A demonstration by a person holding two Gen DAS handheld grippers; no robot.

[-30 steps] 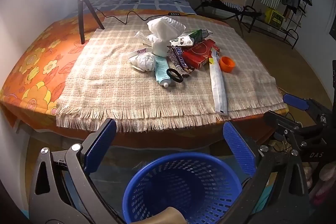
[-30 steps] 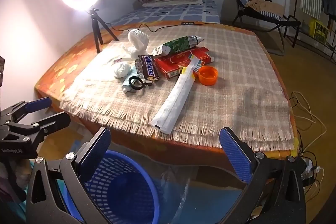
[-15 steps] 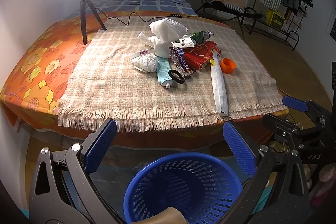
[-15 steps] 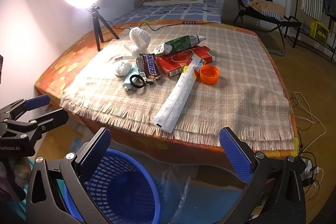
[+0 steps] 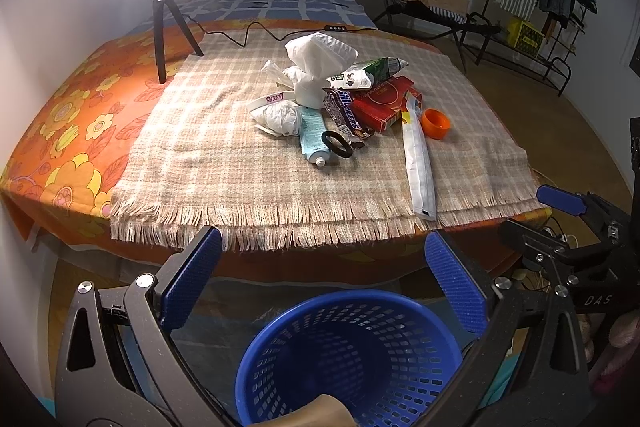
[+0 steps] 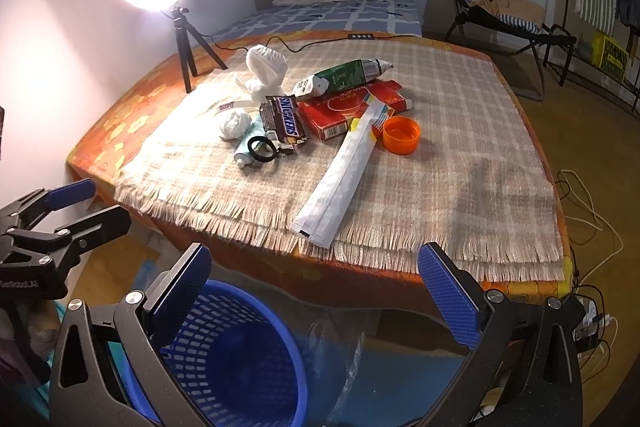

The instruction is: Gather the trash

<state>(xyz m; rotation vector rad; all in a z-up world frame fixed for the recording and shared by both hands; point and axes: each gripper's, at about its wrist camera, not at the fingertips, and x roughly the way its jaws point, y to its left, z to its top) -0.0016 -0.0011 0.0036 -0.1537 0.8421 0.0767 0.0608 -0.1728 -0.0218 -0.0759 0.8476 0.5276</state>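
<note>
Only the left wrist view looks straight down into the blue basket (image 5: 352, 355), which stands on the floor just below the left gripper (image 5: 324, 283); its perforated wall is visible all the way round, with a tan object at the near rim that cannot be identified. The right wrist view catches that basket only at the lower left, partly behind a finger, but it alone shows a clear plastic sheet (image 6: 340, 359) on the floor beside the basket and white cables trailing at the right. Each camera also sees the other tool: the right gripper (image 6: 316, 291) appears at the right edge of the left view, the left gripper at the left edge of the right view. Both claws stand wide apart with nothing between the blue pads. The trash lies in a loose pile in the middle of the checked blanket (image 5: 224, 163) on the bed: a white plastic bag (image 5: 320, 63), a crumpled white tissue (image 5: 280, 119), a pale blue tube (image 5: 312, 131) with a black ring (image 5: 336, 145) on its cap end, a Snickers wrapper (image 6: 286, 123), a green and white packet (image 6: 344, 75) resting on a red box (image 6: 348, 107), an orange cap (image 6: 400, 135) just beside the box, and a long white sleeve (image 6: 344, 179) reaching to the fringed edge.
</note>
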